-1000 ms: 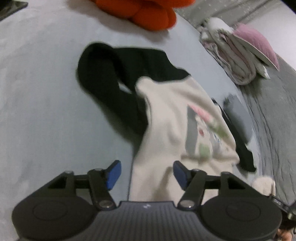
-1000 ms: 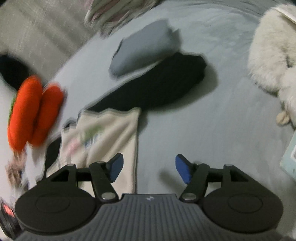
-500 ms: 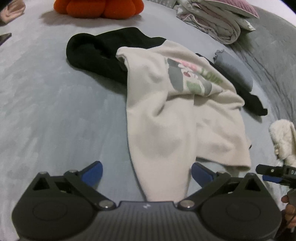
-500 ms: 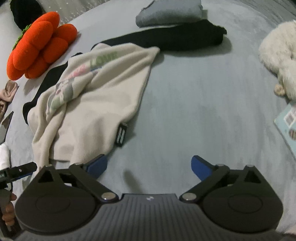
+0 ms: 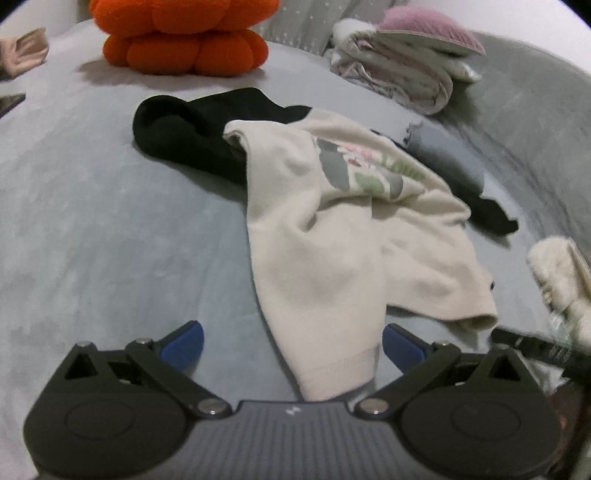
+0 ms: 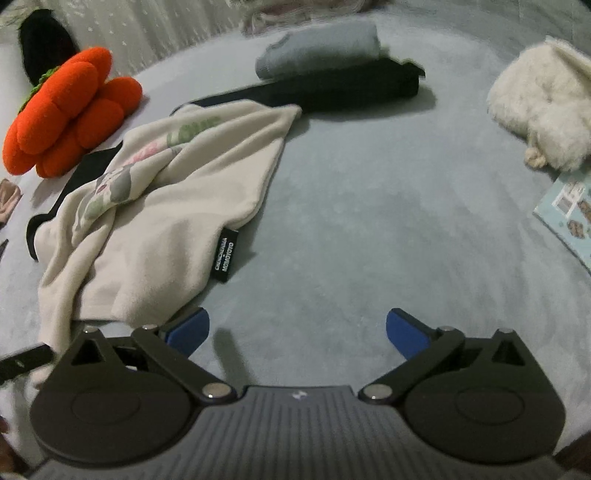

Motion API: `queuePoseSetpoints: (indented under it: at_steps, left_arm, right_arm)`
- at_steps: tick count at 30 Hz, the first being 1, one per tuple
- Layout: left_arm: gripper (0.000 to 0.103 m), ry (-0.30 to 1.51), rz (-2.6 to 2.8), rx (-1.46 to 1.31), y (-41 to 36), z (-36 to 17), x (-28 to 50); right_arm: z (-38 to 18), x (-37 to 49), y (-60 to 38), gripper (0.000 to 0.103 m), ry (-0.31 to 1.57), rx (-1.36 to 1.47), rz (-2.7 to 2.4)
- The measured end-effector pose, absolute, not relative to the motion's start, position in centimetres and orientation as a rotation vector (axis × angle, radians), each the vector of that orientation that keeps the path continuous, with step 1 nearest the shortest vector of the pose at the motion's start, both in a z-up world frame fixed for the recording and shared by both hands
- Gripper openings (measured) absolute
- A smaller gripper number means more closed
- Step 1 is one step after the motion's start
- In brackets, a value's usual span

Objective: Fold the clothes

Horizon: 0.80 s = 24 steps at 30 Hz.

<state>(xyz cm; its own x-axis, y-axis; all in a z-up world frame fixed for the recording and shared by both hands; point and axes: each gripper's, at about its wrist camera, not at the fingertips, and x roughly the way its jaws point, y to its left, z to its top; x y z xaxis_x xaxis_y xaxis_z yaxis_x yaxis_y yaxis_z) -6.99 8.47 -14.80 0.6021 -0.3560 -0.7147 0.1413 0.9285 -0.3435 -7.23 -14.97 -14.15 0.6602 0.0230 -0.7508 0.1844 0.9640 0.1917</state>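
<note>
Right wrist: orange cushion point(image 6: 70, 110) (plush) — beside shirt point(image 6: 166, 221).

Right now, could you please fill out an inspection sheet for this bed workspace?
Surface: grey bedspread, soft, lightly wrinkled.
Job's things: cream printed sweatshirt crumpled, partly over black garment; folded grey garment atop the black one.
Clutter: orange plush cushion, white fluffy toy, booklet, folded bedding pile.
Grippers: left gripper open, sweatshirt hem between jaws, ungripped; right gripper open, empty.
Cables: nothing seen.
Surroundings: dotted grey pillow.
</note>
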Motion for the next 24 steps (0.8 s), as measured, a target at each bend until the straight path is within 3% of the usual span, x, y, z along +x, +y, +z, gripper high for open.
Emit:
queuePoseSetpoints:
  at_steps: [5, 11, 13, 16, 19, 24]
  left_arm:
    - [0.101, 0.886, -0.314, -0.312, 9.0, -14.4, -6.9]
    - [0.075, 0.889, -0.302, -0.381, 10.0, -14.5, -6.8]
    - [0.059, 0.896, -0.293, -0.420, 10.5, -14.7, -6.6]
    - [0.046, 0.909, -0.292, -0.478, 11.2, -14.9, -6.3]
    - [0.044, 0.918, -0.305, -0.502, 11.1, -15.2, -6.1]
    - [0.043, 0.899, -0.312, -0.478, 10.2, -15.7, -5.9]
  right_arm:
    - [-14.9, -7.7, -13.4, 0.103, 0.795, 0.103, -0.088]
    - [-14.0, -7.2, -15.3, 0.102, 0.806, 0.270, -0.078]
    - [-13.8, -7.3, -15.8, 0.087, 0.784, 0.320, -0.071]
    - [-13.5, -7.2, -15.9, 0.070, 0.766, 0.360, -0.035]
    - [-13.6, -6.8, -15.7, 0.062, 0.762, 0.409, 0.023]
    - [-14.1, -5.0, -14.0, 0.062, 0.760, 0.419, 0.100]
